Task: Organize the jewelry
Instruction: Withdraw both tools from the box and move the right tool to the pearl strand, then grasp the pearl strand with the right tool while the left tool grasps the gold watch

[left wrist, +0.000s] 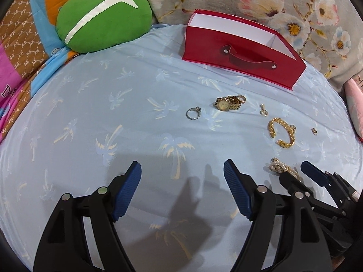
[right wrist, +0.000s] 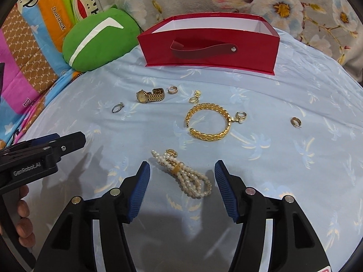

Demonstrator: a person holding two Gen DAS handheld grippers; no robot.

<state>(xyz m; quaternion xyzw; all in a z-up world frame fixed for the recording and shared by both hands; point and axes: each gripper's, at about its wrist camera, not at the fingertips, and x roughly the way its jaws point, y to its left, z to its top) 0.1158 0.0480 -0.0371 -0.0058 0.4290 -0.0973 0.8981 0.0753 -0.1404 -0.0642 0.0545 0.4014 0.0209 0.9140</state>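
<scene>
Jewelry lies scattered on a light blue palm-print sheet (right wrist: 295, 86). A pearl bracelet (right wrist: 183, 174) lies between the blue pads of my right gripper (right wrist: 181, 167), which stands open without touching it. Beyond lie a gold bangle (right wrist: 211, 122) with a ring (right wrist: 240, 116) beside it, a gold watch (right wrist: 149, 95), a silver ring (right wrist: 118, 108) and small earrings (right wrist: 296, 122). A red open box (right wrist: 208, 45) stands at the back. My left gripper (left wrist: 182, 170) is open over bare sheet, left of the pearl bracelet (left wrist: 281, 166); watch (left wrist: 228, 103) and bangle (left wrist: 282, 133) lie ahead.
A green round cushion (left wrist: 102, 20) sits at the back left beside colourful bedding (right wrist: 29, 52). A floral blanket (left wrist: 283, 6) runs behind the red box (left wrist: 240, 54). A person's fingers (right wrist: 23, 217) hold the left tool at the left edge of the right wrist view.
</scene>
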